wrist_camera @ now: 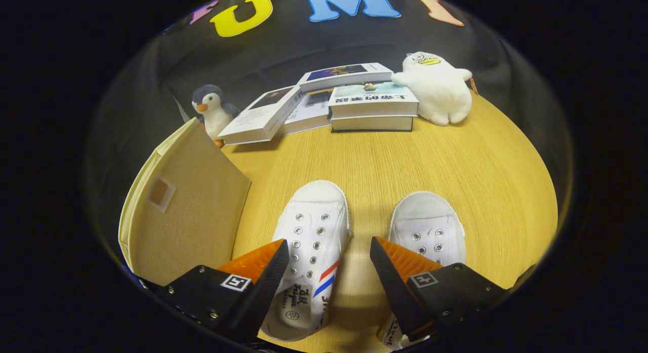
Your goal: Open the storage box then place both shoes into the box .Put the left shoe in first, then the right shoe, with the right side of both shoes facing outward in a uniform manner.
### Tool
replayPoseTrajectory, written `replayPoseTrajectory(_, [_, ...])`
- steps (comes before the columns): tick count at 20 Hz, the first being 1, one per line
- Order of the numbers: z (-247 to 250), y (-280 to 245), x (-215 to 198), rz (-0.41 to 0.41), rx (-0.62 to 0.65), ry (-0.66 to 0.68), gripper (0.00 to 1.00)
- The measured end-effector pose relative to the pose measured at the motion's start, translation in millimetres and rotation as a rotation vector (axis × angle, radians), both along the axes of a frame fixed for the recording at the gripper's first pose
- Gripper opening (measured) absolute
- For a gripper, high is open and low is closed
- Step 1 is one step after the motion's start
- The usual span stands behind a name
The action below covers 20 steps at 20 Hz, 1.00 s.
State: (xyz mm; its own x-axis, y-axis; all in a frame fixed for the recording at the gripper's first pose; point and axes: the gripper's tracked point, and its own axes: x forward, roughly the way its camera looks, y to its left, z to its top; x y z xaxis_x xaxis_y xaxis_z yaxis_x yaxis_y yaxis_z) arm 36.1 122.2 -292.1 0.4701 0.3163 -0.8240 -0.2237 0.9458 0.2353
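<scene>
Both shoes, left shoe (310,241) and right shoe (430,231), are showing white; the left is bearing red and blue stripes. The storage box (187,211) is showing beige, the table (385,160) light woodgrain.

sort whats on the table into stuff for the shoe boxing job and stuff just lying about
For the job:
- storage box, beige fabric, beside the left finger
- striped shoe, between the open fingers of the gripper
- plain shoe, by the right finger

Lying about, beyond the shoes:
- books
- penguin toy
- white plush toy
</scene>
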Motion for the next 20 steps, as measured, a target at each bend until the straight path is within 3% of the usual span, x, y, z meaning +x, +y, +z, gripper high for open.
replayPoseTrajectory(7, [-10.4,1.9,-3.3,0.041,-0.029,0.024,0.92])
replayPoseTrajectory(10, [-13.0,10.3,-6.0,0.006,0.043,0.081,0.85])
replayPoseTrajectory(11, [-14.3,11.6,-6.5,-0.008,0.071,0.1,0.7])
replayPoseTrajectory(13, [-14.1,13.3,-7.4,-0.029,0.104,0.12,0.57])
replayPoseTrajectory(15, [-17.9,5.8,-7.7,-0.041,0.081,0.122,0.57])
replayPoseTrajectory(17, [-15.9,9.1,-10.0,-0.07,0.111,0.148,0.33])
replayPoseTrajectory(18, [-20.0,4.4,-8.7,-0.083,0.086,0.157,0.33])
replayPoseTrajectory(20, [-18.0,5.7,-11.3,-0.124,0.108,0.179,0.11])
